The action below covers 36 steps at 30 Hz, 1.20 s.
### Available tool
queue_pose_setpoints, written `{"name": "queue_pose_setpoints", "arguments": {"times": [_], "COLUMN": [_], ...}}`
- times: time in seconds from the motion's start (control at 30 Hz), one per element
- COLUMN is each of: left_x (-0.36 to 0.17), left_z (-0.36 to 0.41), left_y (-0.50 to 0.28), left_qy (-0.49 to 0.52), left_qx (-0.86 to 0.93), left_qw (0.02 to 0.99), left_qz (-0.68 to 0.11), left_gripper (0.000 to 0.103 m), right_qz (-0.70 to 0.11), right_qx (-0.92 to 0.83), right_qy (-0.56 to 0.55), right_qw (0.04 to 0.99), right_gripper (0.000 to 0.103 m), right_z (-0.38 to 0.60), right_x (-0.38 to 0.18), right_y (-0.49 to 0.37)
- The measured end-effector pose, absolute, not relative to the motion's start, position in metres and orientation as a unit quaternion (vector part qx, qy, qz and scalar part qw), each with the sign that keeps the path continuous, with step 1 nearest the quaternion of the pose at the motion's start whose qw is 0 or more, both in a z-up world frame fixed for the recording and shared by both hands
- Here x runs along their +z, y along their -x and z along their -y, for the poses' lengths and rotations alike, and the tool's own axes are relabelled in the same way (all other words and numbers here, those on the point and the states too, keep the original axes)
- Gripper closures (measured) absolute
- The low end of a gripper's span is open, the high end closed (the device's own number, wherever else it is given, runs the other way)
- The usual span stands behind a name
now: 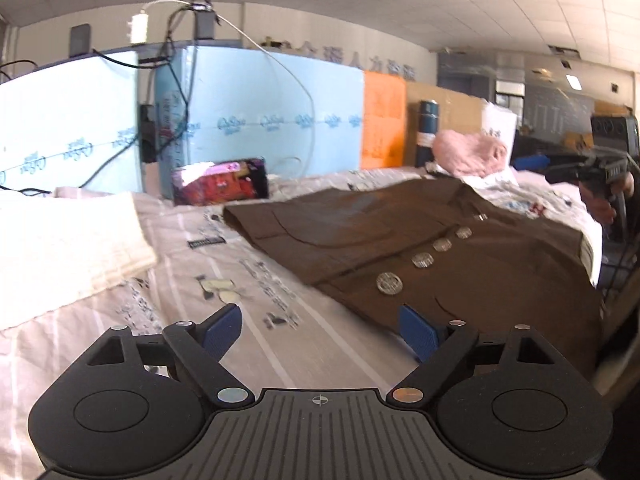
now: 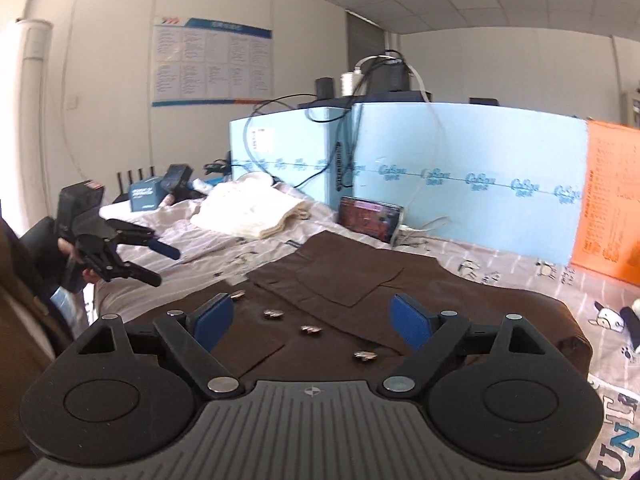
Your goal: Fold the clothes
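A brown buttoned garment (image 1: 400, 240) lies folded flat on a printed bedsheet (image 1: 260, 280), with a row of silver buttons (image 1: 423, 260) down its front. My left gripper (image 1: 320, 330) stands open over the sheet at the garment's near left edge, holding nothing. In the right wrist view the garment (image 2: 360, 280) fills the middle. My right gripper (image 2: 312, 320) is open just above its buttoned front, and its blue pads (image 2: 412, 322) grip nothing. The left gripper (image 2: 164, 266) shows there at the left, open, in a person's hand. The right gripper (image 1: 592, 172) appears blurred at the far right.
A folded cream cloth (image 1: 68, 248) lies left of the garment. A lit phone (image 1: 220, 182) leans against light blue foam boards (image 1: 260, 120) at the back. A pink garment (image 1: 468, 152) is heaped at the far right. An orange board (image 2: 612, 200) and cables stand behind.
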State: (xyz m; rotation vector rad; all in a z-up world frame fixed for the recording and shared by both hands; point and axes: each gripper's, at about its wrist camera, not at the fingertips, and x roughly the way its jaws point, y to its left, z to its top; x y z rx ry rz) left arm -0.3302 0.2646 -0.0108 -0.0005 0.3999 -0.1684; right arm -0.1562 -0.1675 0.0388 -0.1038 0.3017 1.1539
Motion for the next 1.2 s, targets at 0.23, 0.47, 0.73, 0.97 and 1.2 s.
{"name": "queue_pose_setpoints", "arguments": {"times": [0.23,0.47,0.73,0.97,1.2], "left_x": [0.002,0.001,-0.024,-0.043,-0.042], "left_z": [-0.263,-0.233,-0.158,-0.124,-0.126], "left_y": [0.264,0.195,0.095,0.069,0.07], "left_qy": [0.002,-0.066,-0.11,-0.145,-0.138], "left_qx": [-0.133,-0.177,-0.268,-0.332,-0.336], "left_qw": [0.973,0.957,0.918,0.882,0.88], "left_qz": [-0.19,-0.222,-0.271,-0.302,-0.306], "left_gripper": [0.01,0.004,0.0,0.0,0.0], "right_qz": [-0.181,-0.222,-0.274,-0.283,-0.299], "right_qx": [0.455,0.351,0.247,0.227,0.234], "right_qy": [-0.012,0.006,0.034,0.05,0.047], "right_qw": [0.872,0.91,0.929,0.931,0.924], "right_gripper": [0.01,0.004,0.004,0.004,0.002], "right_z": [0.154,0.137,0.108,0.104,0.103], "right_x": [0.032,0.017,-0.014,-0.021,-0.024], "right_y": [0.101,0.059,0.018,0.01,0.005]}}
